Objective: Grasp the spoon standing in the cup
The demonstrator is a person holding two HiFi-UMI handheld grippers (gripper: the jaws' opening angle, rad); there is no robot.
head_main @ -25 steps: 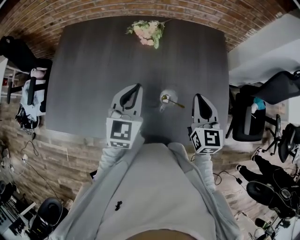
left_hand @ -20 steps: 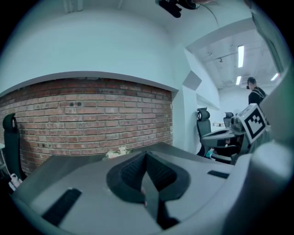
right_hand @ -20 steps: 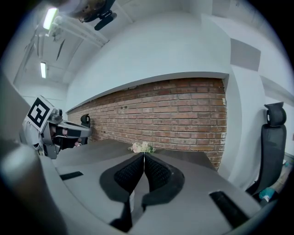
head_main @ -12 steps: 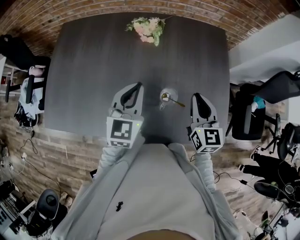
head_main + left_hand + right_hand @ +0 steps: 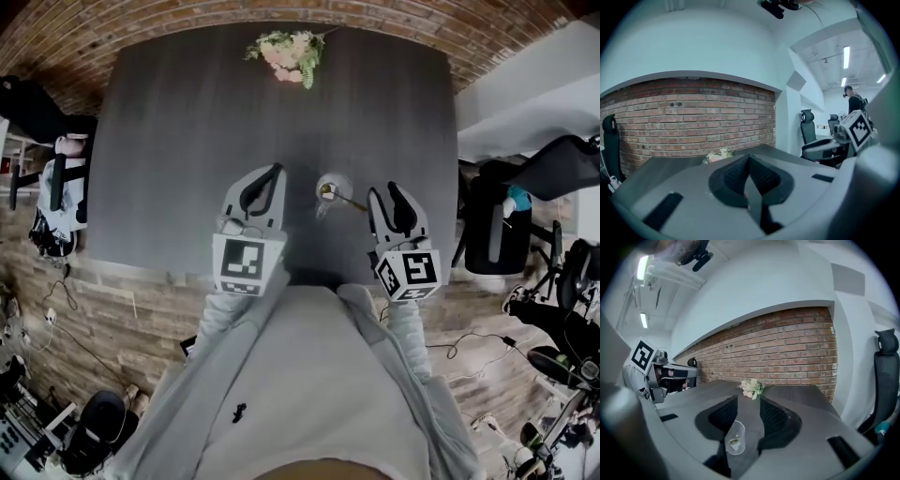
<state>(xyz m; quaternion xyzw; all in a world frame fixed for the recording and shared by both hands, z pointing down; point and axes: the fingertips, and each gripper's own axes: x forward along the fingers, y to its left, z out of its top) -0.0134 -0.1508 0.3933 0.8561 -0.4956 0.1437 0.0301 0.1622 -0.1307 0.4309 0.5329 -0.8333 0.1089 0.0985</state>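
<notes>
A clear cup (image 5: 330, 191) stands on the dark grey table (image 5: 187, 141) with a gold spoon (image 5: 345, 199) leaning out of it to the right. My right gripper (image 5: 388, 193) hangs just right of the cup, apart from it. Its jaws are opening and nothing is pressed between the pads. In the right gripper view the cup (image 5: 736, 439) shows low in the gap of the right gripper (image 5: 748, 399), by the left jaw, with the spoon (image 5: 734, 442) inside. My left gripper (image 5: 274, 173) is shut and empty, left of the cup. The left gripper (image 5: 750, 160) shows its jaws meeting.
A bunch of pale flowers (image 5: 286, 56) lies at the table's far edge, with a brick wall (image 5: 787, 348) behind it. Office chairs (image 5: 506, 225) stand right of the table, and another chair (image 5: 66, 178) at its left.
The right gripper's jaws have gone from shut to wide apart, and it has shifted slightly left towards the cup. The left gripper has stayed in place.
</notes>
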